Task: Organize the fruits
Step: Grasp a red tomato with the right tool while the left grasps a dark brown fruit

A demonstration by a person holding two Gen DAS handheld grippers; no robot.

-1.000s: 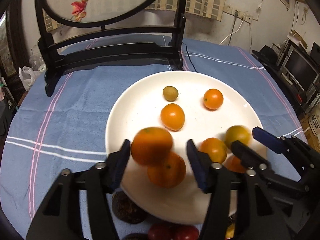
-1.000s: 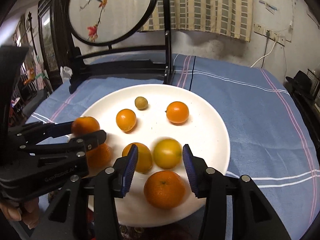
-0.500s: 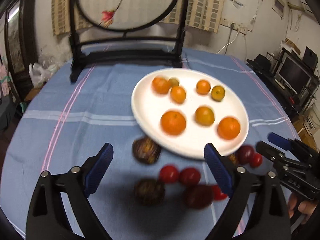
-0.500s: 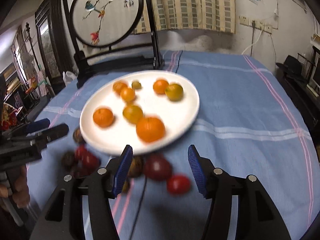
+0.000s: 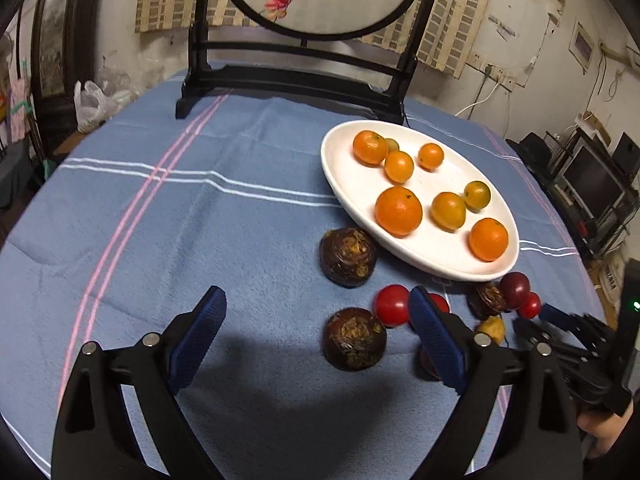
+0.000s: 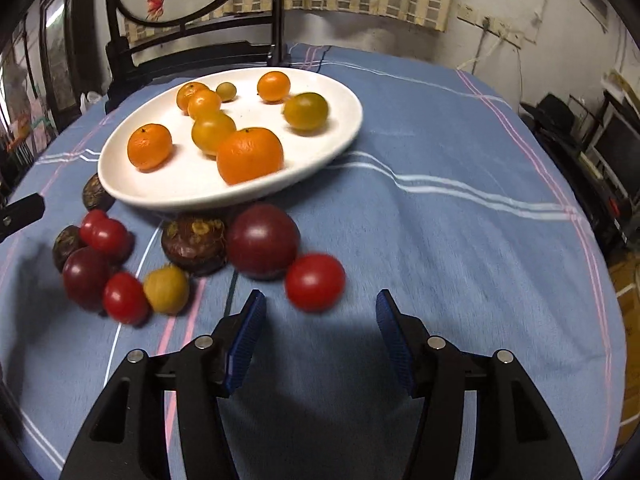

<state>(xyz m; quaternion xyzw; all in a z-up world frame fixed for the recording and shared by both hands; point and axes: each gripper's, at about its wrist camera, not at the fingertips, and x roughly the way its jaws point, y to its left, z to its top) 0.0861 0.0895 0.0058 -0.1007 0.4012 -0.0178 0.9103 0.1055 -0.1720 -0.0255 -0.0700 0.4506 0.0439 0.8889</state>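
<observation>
A white plate (image 5: 416, 248) (image 6: 320, 156) holds several oranges and small yellow-green citrus, among them a large orange (image 5: 398, 211) (image 6: 250, 155). On the blue cloth in front of the plate lie dark brown mangosteens (image 5: 347, 257) (image 6: 195, 244), red tomatoes (image 5: 392, 305) (image 6: 315, 282), dark red plums (image 6: 263, 235) and a small yellow fruit (image 6: 166, 289). My left gripper (image 5: 316, 330) is open and empty, with a mangosteen (image 5: 354, 344) lying between its fingers. My right gripper (image 6: 318, 334) is open and empty, just short of the red tomato.
A black wooden stand with a round painted screen (image 5: 296, 76) (image 6: 192, 56) stands on the table behind the plate. The right gripper shows at the lower right of the left wrist view (image 5: 560, 336). Shelves and monitors (image 5: 592, 184) stand off the table's right side.
One second ago the left gripper held an orange over the plate; that orange now lies on the plate. Both grippers have pulled back from the plate toward the loose fruit and are open.
</observation>
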